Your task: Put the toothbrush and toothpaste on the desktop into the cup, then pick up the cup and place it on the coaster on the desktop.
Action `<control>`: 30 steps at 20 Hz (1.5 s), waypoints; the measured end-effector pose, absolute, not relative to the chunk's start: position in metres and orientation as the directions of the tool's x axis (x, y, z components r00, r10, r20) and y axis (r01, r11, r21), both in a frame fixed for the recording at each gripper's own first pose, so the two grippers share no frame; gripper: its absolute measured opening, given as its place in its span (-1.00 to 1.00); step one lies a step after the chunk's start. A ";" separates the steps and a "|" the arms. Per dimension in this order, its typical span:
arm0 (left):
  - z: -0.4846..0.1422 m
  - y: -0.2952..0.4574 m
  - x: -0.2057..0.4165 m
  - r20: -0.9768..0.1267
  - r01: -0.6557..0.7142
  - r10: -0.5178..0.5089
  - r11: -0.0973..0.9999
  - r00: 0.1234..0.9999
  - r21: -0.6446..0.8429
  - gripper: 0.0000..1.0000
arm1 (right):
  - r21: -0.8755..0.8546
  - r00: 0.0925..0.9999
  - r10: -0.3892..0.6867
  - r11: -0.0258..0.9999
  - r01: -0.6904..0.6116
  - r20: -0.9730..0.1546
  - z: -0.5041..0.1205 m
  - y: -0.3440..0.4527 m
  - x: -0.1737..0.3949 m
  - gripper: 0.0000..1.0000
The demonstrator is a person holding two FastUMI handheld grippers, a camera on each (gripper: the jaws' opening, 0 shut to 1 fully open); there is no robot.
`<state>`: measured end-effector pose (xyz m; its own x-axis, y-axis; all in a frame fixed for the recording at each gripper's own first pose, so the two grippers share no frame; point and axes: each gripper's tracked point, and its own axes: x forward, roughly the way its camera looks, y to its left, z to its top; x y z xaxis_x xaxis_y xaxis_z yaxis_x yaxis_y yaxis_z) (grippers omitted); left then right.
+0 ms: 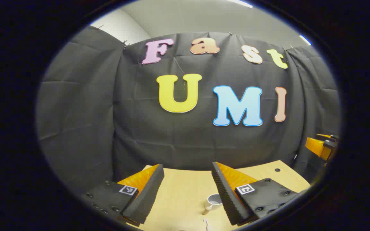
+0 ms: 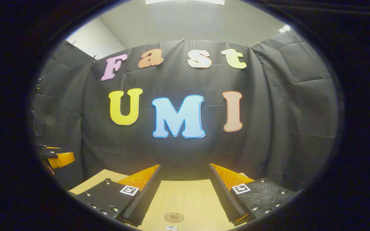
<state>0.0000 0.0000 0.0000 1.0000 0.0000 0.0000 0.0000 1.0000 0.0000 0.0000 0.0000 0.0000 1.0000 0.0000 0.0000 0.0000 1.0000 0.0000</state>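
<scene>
The cup point(image 1: 215, 201) stands upright on the table point(image 1: 185, 189), with its open mouth facing up. In the left gripper view it sits low down, right beside the inner edge of the right-hand finger, which hides part of it. The inside of the cup that can be seen looks bare. A small pale thing sticks out from the cup's lower left side, maybe its handle; it is too small to tell.

Just below the cup, at the very bottom edge of that view, lies a thin white thing, the toothbrush point(image 1: 206, 223). Its long side seems to run toward the camera and away from it, but very little of it shows.

In the right gripper view the coaster point(image 2: 173, 217) lies flat on the table, a round brown disc low down between the two fingers. Below it, at the bottom edge, a tiny white and blue bit peeks in, too small to name.

The left gripper point(image 1: 187, 175) is held up above the table, pointing level at the wall. Its fingers are spread wide and hold nothing.

The right gripper point(image 2: 185, 173) is held the same way, high and level. Its fingers are wide apart too, with nothing between them.

Each gripper shows at the far side edge of the other view.
</scene>
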 end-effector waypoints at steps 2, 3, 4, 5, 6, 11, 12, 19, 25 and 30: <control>0.003 -0.008 0.004 -0.001 0.010 -0.010 1.000 1.000 0.000 0.92 | -0.011 1.000 0.012 1.000 -0.012 -0.005 0.000 0.002 0.001 0.80; 0.004 -0.012 0.005 0.000 0.015 -0.015 1.000 1.000 0.001 0.92 | -0.009 1.000 0.016 1.000 -0.016 -0.004 0.001 0.001 0.001 0.80; 0.005 -0.015 0.006 0.004 0.017 -0.017 1.000 1.000 0.003 0.92 | -0.002 1.000 0.027 1.000 -0.027 -0.006 0.001 0.003 0.003 0.80; 0.009 -0.018 0.006 0.007 0.021 -0.021 1.000 1.000 0.006 0.92 | 0.006 0.999 0.037 0.999 -0.037 -0.011 0.001 0.005 0.003 0.80; 0.013 -0.023 0.006 0.011 0.033 -0.033 0.999 0.999 0.008 0.83 | 0.015 0.999 0.045 0.999 -0.044 -0.013 0.000 0.006 0.003 0.80; 0.036 -0.047 0.010 0.048 0.061 -0.064 0.996 0.997 0.064 0.87 | 0.026 0.996 0.086 0.996 -0.086 -0.004 0.005 0.012 0.009 0.80; 0.037 -0.050 0.011 0.048 0.064 -0.067 0.996 0.997 0.062 0.89 | 0.024 0.996 0.095 0.995 -0.094 -0.006 0.004 0.015 0.009 0.80; 0.024 -0.057 0.012 0.001 0.072 -0.072 0.997 0.997 0.015 0.91 | 0.017 0.988 0.150 0.989 -0.149 -0.038 -0.008 0.031 0.008 0.80; -0.017 -0.061 0.018 -0.128 0.095 -0.099 0.995 0.987 -0.036 0.92 | 0.042 0.975 0.162 0.987 -0.158 -0.152 -0.038 0.035 0.012 0.80; -0.069 -0.053 0.021 -0.250 0.084 -0.097 0.995 0.963 -0.060 0.92 | 0.057 0.935 0.159 0.987 -0.148 -0.317 -0.088 0.035 0.008 0.80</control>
